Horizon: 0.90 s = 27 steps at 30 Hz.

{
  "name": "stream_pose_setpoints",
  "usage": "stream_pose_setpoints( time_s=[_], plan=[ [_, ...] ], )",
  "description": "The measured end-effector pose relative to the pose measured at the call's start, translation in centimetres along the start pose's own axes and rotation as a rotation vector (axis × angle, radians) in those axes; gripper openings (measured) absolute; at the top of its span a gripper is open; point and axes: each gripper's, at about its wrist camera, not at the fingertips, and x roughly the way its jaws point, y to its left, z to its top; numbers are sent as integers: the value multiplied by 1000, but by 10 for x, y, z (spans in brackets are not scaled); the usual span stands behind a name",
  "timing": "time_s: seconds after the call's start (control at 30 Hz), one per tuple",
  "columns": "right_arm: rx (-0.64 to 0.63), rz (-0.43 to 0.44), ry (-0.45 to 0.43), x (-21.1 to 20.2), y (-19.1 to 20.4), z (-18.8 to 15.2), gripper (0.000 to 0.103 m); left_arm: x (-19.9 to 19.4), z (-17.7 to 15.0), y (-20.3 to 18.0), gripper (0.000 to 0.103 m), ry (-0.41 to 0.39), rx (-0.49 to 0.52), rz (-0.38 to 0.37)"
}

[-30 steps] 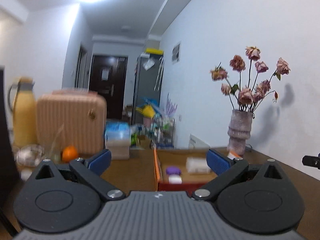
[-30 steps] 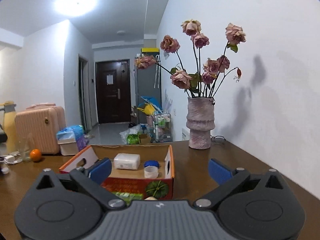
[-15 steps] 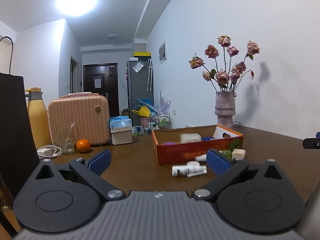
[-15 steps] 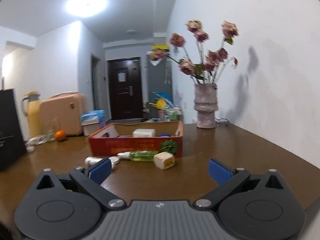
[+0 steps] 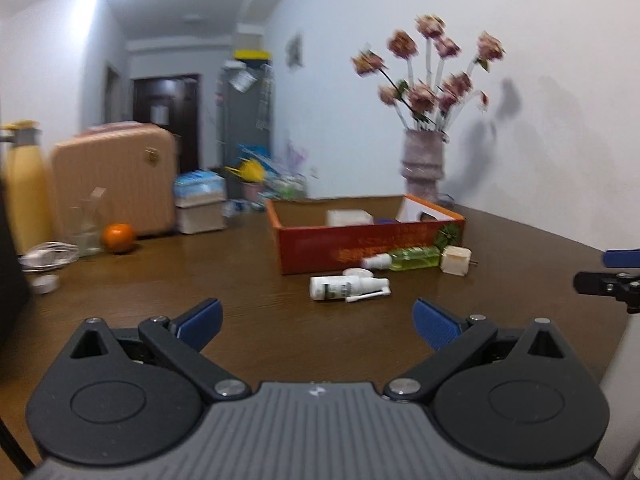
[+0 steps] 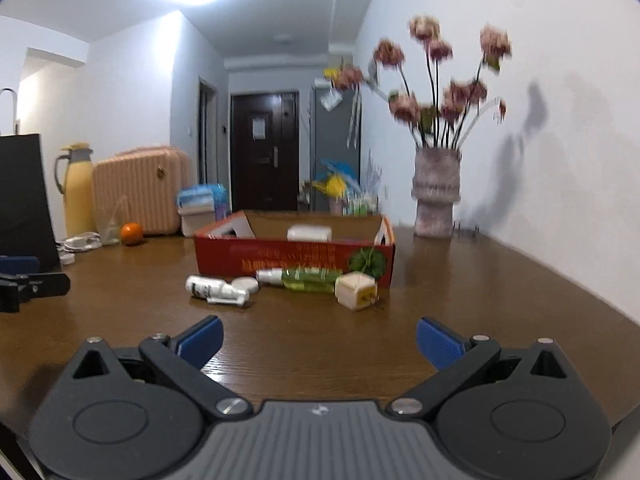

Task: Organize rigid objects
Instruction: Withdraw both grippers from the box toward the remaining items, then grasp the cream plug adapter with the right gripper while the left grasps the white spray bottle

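Observation:
A red cardboard box [image 5: 372, 246] [image 6: 294, 256] stands on the brown table and holds a white box [image 6: 309, 233]. In front of it lie a white spray bottle [image 5: 348, 286] [image 6: 214, 289], a green spray bottle [image 5: 404, 258] [image 6: 304, 278], a cream cube [image 5: 456, 260] [image 6: 356, 291] and a small white round lid [image 6: 245, 283]. My left gripper [image 5: 316, 322] is open and empty, short of the white bottle. My right gripper [image 6: 318, 340] is open and empty, short of the cube.
A vase of dried roses [image 6: 436, 196] stands behind the box by the wall. At the far left are an orange [image 5: 117, 237], a glass [image 5: 86, 224], a pink suitcase [image 5: 116, 184], a yellow flask [image 6: 78, 188] and a black bag [image 6: 24, 200].
Both grippers have pulled back from over the box and tilted down. The loose bottles and cube in front of the box have come into view. Both stay open.

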Motion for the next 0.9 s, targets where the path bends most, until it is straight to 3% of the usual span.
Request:
stream_pose_setpoints(
  time_s=[0.2, 0.27, 0.47, 0.63, 0.73, 0.77, 0.9],
  plan=[
    [33, -4, 72, 60, -17, 15, 97, 90, 19, 19, 103, 151, 58, -75],
    [28, -14, 81, 80, -22, 22, 94, 118, 24, 22, 103, 185, 62, -130],
    [-60, 10, 136, 149, -33, 44, 89, 194, 32, 26, 101, 272, 122, -186],
    [-113, 21, 148, 191, -38, 59, 88, 229, 38, 26, 84, 341, 155, -254],
    [-98, 54, 186, 215, -44, 63, 88, 242, 38, 25, 69, 373, 170, -345],
    [-86, 67, 201, 222, -46, 63, 87, 245, 37, 24, 59, 391, 161, -359],
    [-56, 111, 263, 246, -50, 63, 72, 240, 35, 23, 46, 416, 109, -410]
  ],
)
